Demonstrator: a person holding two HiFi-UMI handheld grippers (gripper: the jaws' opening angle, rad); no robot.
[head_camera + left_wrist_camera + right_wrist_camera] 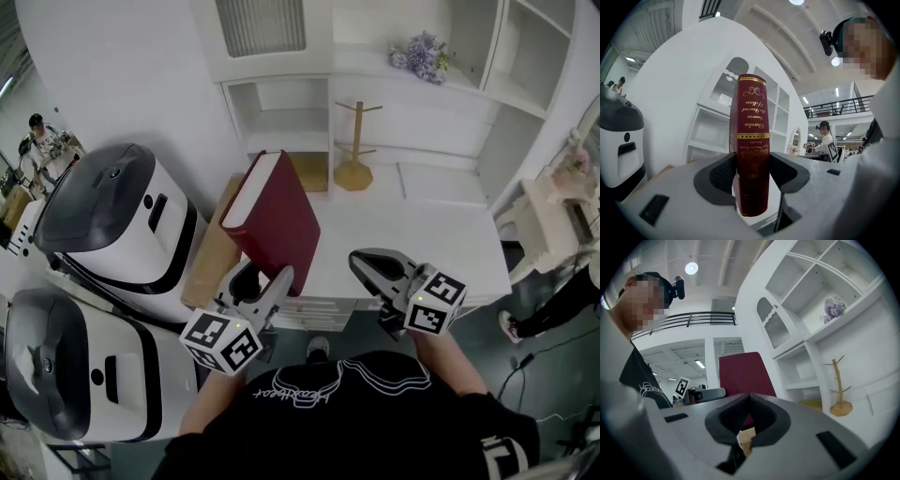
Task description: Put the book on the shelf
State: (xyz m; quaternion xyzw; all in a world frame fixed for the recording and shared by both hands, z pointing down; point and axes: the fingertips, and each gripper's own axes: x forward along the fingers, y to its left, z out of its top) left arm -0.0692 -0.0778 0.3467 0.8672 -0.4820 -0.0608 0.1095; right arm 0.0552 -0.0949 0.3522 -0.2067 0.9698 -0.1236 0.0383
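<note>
A thick dark red book [277, 217] with gold lettering on its spine [752, 140] is held upright and tilted, raised over the white desk [422, 234]. My left gripper [265, 281] is shut on its lower end, the pads pressing both covers. The white shelf unit [281, 112] with open compartments stands behind it. My right gripper [375, 267] hovers to the right of the book, jaws together with nothing between them; in the right gripper view the book's red cover [743, 373] shows beyond the gripper [749, 401].
A wooden mug tree [354, 150] stands on the desk by the shelf. Purple flowers [422, 56] sit on an upper shelf. Two large white and black machines [112, 225] stand at the left. A wooden board [208, 258] lies at the desk's left edge.
</note>
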